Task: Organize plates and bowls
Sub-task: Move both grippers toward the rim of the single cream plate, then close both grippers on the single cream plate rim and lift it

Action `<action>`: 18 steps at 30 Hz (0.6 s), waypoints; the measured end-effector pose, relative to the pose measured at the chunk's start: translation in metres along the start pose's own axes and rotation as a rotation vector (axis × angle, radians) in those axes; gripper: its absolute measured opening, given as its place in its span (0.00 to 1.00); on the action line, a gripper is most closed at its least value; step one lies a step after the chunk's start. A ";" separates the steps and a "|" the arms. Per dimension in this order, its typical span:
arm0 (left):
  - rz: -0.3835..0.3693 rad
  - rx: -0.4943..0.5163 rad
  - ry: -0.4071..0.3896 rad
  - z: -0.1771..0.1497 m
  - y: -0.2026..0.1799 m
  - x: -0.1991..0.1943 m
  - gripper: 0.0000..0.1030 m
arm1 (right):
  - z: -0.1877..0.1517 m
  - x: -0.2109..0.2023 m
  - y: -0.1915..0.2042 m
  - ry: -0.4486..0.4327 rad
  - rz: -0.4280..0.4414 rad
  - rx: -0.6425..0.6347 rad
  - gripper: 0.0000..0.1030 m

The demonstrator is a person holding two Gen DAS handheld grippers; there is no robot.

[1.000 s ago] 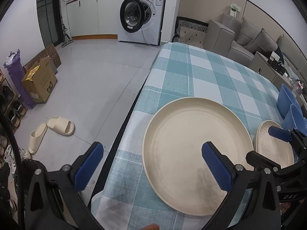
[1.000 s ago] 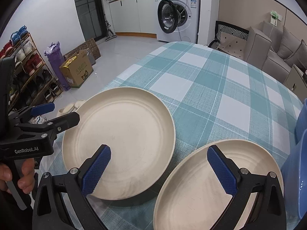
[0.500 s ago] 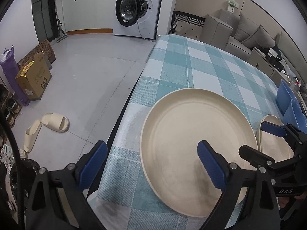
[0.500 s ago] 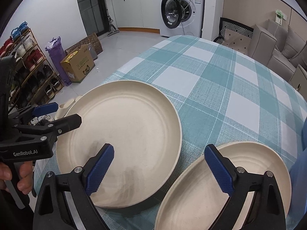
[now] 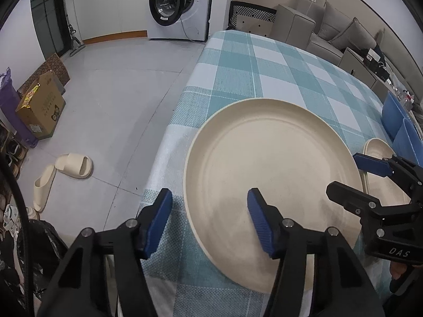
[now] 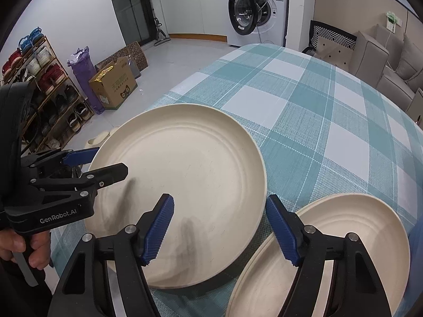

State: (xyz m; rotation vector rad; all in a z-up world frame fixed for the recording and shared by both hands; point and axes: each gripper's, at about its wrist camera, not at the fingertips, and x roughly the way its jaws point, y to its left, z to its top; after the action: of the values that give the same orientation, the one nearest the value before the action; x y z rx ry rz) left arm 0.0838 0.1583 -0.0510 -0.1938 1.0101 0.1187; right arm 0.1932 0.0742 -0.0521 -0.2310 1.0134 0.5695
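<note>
A large cream plate (image 5: pixel 272 174) lies flat on the checked tablecloth near the table's left edge; it also shows in the right wrist view (image 6: pixel 185 179). My left gripper (image 5: pixel 208 223) is open, its jaws straddling the plate's near left rim. A second cream plate (image 6: pixel 325 253) lies to the right, partly seen in the left wrist view (image 5: pixel 383 174). My right gripper (image 6: pixel 220 229) is open, its jaws straddling the large plate's right rim, beside the second plate. Each gripper shows in the other's view (image 6: pixel 87 163) (image 5: pixel 364 174).
Blue dishes (image 5: pixel 399 121) stand at the table's right side. The table edge (image 5: pixel 169 132) drops to a tiled floor with slippers (image 5: pixel 71 163), a cardboard box (image 6: pixel 113 84) and a shoe rack (image 6: pixel 39 84). A washing machine (image 6: pixel 256 13) and sofa (image 5: pixel 330 31) stand beyond.
Both grippers have moved in toward the large plate and their jaws have narrowed. The left gripper now straddles its left rim, the right its right rim. The plates have not moved.
</note>
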 end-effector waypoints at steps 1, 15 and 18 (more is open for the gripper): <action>0.002 0.007 0.007 -0.001 -0.001 0.001 0.51 | 0.000 0.000 0.000 -0.002 -0.002 0.001 0.70; 0.023 0.034 0.002 -0.003 -0.002 -0.002 0.34 | -0.009 -0.005 0.001 -0.012 -0.051 -0.019 0.48; 0.030 0.041 -0.005 -0.003 -0.002 -0.004 0.33 | -0.011 -0.006 0.001 -0.020 -0.063 -0.022 0.43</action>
State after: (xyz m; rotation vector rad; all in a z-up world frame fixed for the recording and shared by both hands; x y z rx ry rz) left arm 0.0793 0.1558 -0.0491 -0.1408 1.0103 0.1259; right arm 0.1824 0.0685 -0.0524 -0.2751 0.9779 0.5246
